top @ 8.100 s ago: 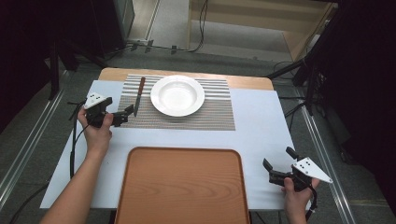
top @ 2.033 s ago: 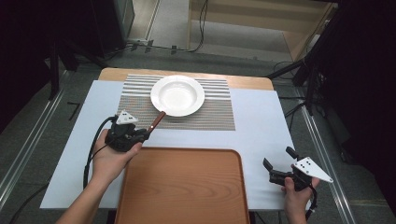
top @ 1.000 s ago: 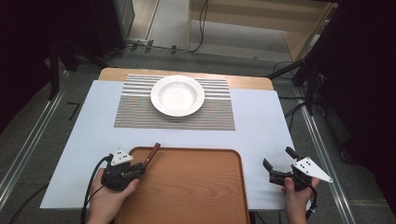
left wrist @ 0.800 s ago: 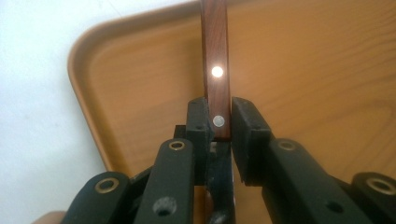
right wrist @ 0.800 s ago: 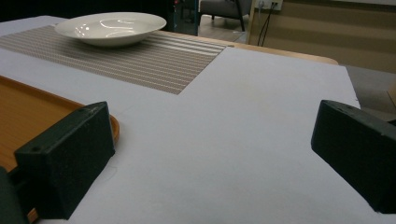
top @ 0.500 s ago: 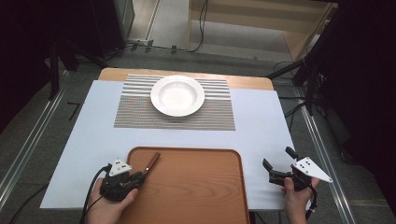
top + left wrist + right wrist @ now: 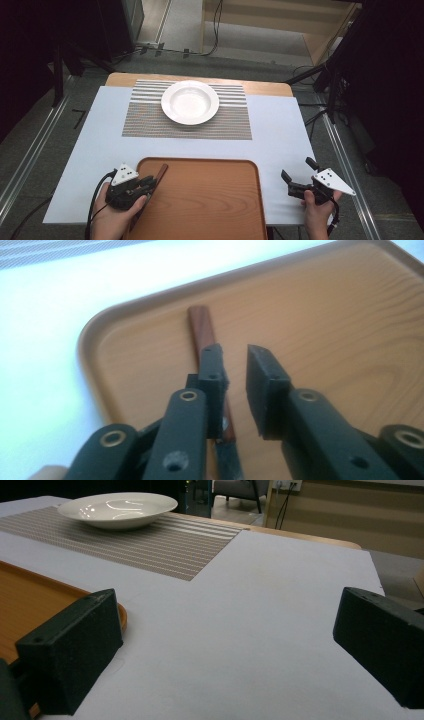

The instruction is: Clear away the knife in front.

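Left hand-held gripper [image 7: 234,365] jaws narrowly parted above knife [image 7: 204,335] on tray [image 7: 210,200]; right hand-held gripper [image 7: 296,175] wide open

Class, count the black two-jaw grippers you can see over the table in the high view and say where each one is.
2. The left gripper is at the wooden tray's near-left corner, over a knife. The right gripper is on the white table cover, right of the tray.

Left gripper [image 7: 145,184] low at near-left corner of wooden tray [image 7: 210,210], brown-handled knife [image 7: 159,176] lying along tray's left edge. Right gripper [image 7: 296,180] wide open beside tray's right edge. White plate [image 7: 190,102] on striped placemat [image 7: 235,120], well apart.
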Action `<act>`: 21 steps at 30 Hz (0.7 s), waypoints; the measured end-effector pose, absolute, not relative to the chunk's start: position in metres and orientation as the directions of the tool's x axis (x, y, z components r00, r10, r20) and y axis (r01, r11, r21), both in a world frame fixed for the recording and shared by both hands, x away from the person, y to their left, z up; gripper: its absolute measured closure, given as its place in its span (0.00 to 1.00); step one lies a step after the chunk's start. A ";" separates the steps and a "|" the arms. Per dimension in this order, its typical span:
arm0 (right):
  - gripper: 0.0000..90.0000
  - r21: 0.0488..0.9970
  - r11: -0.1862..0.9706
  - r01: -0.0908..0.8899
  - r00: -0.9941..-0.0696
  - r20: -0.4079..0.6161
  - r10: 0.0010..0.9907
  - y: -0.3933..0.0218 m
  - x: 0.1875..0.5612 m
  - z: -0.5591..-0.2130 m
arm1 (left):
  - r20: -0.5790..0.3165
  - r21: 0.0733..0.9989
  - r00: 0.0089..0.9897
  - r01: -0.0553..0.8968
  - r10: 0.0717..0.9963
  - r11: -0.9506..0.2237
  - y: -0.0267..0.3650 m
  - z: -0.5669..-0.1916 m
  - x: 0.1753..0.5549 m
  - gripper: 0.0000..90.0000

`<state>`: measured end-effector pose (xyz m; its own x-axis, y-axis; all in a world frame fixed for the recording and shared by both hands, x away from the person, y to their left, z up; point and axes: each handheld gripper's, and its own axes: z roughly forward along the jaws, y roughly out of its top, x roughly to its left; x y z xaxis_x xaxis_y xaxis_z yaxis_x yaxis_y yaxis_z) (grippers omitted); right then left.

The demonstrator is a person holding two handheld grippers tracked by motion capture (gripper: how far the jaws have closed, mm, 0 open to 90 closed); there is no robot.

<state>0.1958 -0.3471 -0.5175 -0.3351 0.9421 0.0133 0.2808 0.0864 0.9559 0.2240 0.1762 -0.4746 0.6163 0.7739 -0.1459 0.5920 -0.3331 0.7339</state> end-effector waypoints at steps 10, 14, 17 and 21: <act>0.00 0.955 0.090 0.282 -0.335 0.010 0.942 -0.347 0.196 -0.518 | -0.099 0.684 0.696 0.567 0.711 -0.459 0.154 -0.490 0.232 0.99; 0.00 0.954 0.097 0.283 -0.338 0.005 0.941 -0.346 0.196 -0.518 | -0.057 0.664 0.691 0.565 0.720 -0.490 0.154 -0.493 0.231 0.99; 0.00 0.954 0.098 0.282 -0.340 0.004 0.940 -0.346 0.196 -0.518 | -0.065 0.662 0.690 0.570 0.721 -0.486 0.158 -0.495 0.231 0.99; 0.00 0.955 0.094 0.282 -0.338 0.007 0.941 -0.346 0.196 -0.518 | -0.085 0.661 0.687 0.581 0.722 -0.475 0.164 -0.495 0.232 0.99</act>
<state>0.1960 -0.3461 -0.5175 -0.3382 0.9411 0.0073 0.2825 0.0941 0.9546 0.2323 0.1643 -0.4953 0.6869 0.7218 -0.0850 0.5808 -0.4748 0.6612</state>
